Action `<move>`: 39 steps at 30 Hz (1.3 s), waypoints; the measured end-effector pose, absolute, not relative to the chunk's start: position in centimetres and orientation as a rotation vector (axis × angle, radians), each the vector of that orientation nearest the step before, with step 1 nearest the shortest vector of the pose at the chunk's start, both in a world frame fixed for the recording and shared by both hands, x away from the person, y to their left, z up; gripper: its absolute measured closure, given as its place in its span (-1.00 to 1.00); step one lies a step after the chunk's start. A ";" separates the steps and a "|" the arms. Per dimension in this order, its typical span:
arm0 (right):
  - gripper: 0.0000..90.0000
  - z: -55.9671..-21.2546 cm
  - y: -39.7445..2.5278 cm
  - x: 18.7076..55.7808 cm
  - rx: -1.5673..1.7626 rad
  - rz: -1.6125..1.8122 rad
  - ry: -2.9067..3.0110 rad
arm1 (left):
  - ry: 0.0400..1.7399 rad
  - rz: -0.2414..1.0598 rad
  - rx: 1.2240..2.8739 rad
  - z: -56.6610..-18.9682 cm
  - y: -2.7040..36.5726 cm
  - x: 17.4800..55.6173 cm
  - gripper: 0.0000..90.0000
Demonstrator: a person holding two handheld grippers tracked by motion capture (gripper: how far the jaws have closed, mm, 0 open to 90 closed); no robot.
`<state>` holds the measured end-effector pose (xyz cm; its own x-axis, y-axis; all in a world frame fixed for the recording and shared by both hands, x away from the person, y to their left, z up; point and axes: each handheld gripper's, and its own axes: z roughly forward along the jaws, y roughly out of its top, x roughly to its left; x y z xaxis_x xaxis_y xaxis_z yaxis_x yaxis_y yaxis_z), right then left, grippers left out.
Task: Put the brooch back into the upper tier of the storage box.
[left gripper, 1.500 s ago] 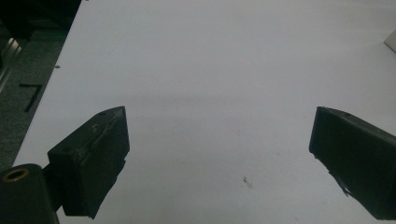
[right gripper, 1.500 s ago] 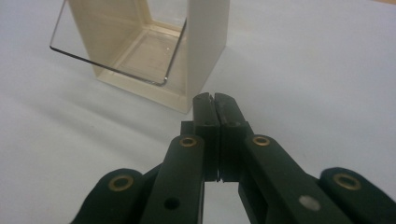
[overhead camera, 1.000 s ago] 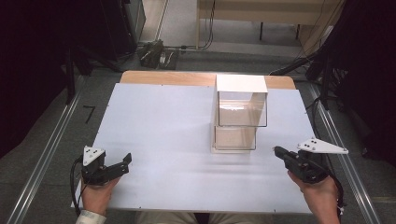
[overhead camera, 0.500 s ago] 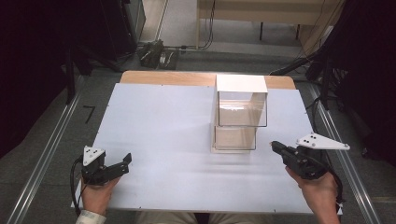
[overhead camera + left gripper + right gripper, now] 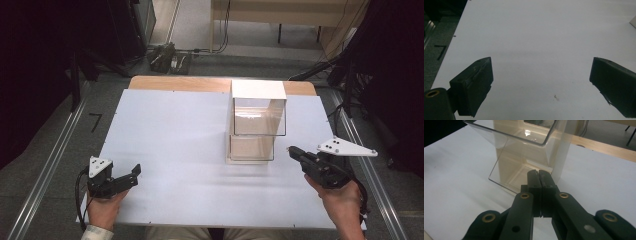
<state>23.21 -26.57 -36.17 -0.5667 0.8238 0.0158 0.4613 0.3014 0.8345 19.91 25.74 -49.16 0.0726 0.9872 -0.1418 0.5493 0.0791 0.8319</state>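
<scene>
Worktop (image 5: 175, 150) surface is white and bare apart from one item: a clear plastic two-tier box (image 5: 257, 122) standing upright right of centre, toward the far edge. Right tool (image 5: 295, 151) sits just beside the box's lower right corner, jaws pressed fully together and holding nothing; in the right gripper view the closed tips (image 5: 539, 176) point at the lower tier's front edge (image 5: 501, 183). Left tool (image 5: 131, 175) rests near the worktop's near left corner, jaws spread wide and empty, well apart from the box.

Risk, judged: a closed tool advancing would push rather than grasp. The box looks light and tall, so it may slide or tip backward. Thin clear walls are also hard to judge for contact.
</scene>
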 end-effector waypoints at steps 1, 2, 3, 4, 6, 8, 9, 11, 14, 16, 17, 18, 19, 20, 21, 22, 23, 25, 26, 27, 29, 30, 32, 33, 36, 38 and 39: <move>0.93 -36.1 -26.5 23.2 1.144 1.173 2.157 | 1.577 0.708 1.571 -49.2 25.7 19.9 -0.86; 0.93 -35.9 -26.3 23.2 1.141 1.179 2.155 | 1.577 0.708 1.570 -49.2 25.7 19.9 -0.86; 0.93 -35.9 -26.2 23.3 1.139 1.180 2.155 | 1.576 0.708 1.569 -49.2 25.7 19.9 -0.86; 0.93 -35.8 -26.2 23.3 1.135 1.182 2.156 | 1.576 0.708 1.569 -49.2 25.7 19.9 -0.86; 0.93 -35.8 -26.1 23.3 1.132 1.184 2.155 | 1.576 0.707 1.569 -49.2 25.8 19.9 -0.86; 0.93 -35.6 -25.9 23.4 1.128 1.190 2.155 | 1.576 0.707 1.573 -49.2 25.8 19.9 -0.86; 0.93 -35.6 -25.9 23.4 1.126 1.189 2.156 | 1.576 0.707 1.573 -49.2 25.8 19.9 -0.86; 0.93 -35.4 -25.8 23.5 1.124 1.195 2.155 | 1.576 0.708 1.571 -49.2 25.8 19.9 -0.86; 0.93 -35.2 -25.7 23.5 1.117 1.205 2.151 | 1.575 0.708 1.571 -49.2 25.7 19.9 -0.86; 0.93 -35.1 -25.7 23.5 1.116 1.204 2.151 | 1.575 0.708 1.571 -49.2 25.7 19.9 -0.86; 0.93 -35.1 -25.7 23.5 1.110 1.206 2.152 | 1.575 0.708 1.571 -49.2 25.7 19.9 -0.86; 0.93 -35.0 -25.6 23.6 1.110 1.209 2.149 | 1.575 0.708 1.571 -49.2 25.7 19.9 -0.86; 0.93 -35.0 -25.6 23.6 1.110 1.209 2.149 | 1.575 0.708 1.570 -49.2 25.7 19.9 -0.86; 0.93 -34.9 -25.5 23.6 1.108 1.211 2.150 | 1.575 0.707 1.571 -49.2 25.7 19.9 -0.86; 0.93 -34.9 -25.5 23.6 1.108 1.211 2.150 | 1.575 0.707 1.571 -49.2 25.7 19.9 -0.86; 0.93 -34.9 -25.4 23.7 1.103 1.213 2.149 | 1.575 0.708 1.571 -49.2 25.7 19.9 -0.86; 0.93 -34.9 -25.3 23.7 1.104 1.215 2.149 | 1.575 0.707 1.570 -49.2 25.8 19.9 -0.86; 0.93 -34.8 -25.3 23.8 1.101 1.216 2.149 | 1.574 0.708 1.570 -49.2 25.8 19.9 -0.86; 0.93 -34.8 -25.1 23.8 1.099 1.218 2.147 | 1.574 0.707 1.570 -49.2 25.8 19.9 -0.86; 0.93 -34.8 -25.1 23.8 1.099 1.218 2.147 | 1.575 0.707 1.571 -49.2 25.8 19.9 -0.86; 0.93 -34.6 -25.0 24.0 1.090 1.220 2.149 | 1.574 0.706 1.571 -49.1 25.8 19.9 -0.86; 0.93 -34.6 -24.9 24.0 1.089 1.223 2.148 | 1.574 0.706 1.571 -49.2 25.7 19.9 -0.86; 0.93 -34.6 -24.8 24.1 1.087 1.224 2.149 | 1.575 0.705 1.571 -49.2 25.7 19.9 -0.86; 0.93 -34.5 -24.8 24.1 1.084 1.224 2.149 | 1.575 0.704 1.572 -49.2 25.7 19.9 -0.86; 0.93 -34.5 -24.6 24.2 1.086 1.229 2.145 | 1.575 0.706 1.573 -49.2 25.7 19.9 -0.86; 0.93 -34.4 -24.6 24.2 1.085 1.230 2.145 | 1.572 0.704 1.573 -49.1 25.7 19.9 -0.86; 0.93 -34.3 -24.6 24.2 1.080 1.237 2.142 | 1.571 0.704 1.573 -49.1 25.7 19.9 -0.86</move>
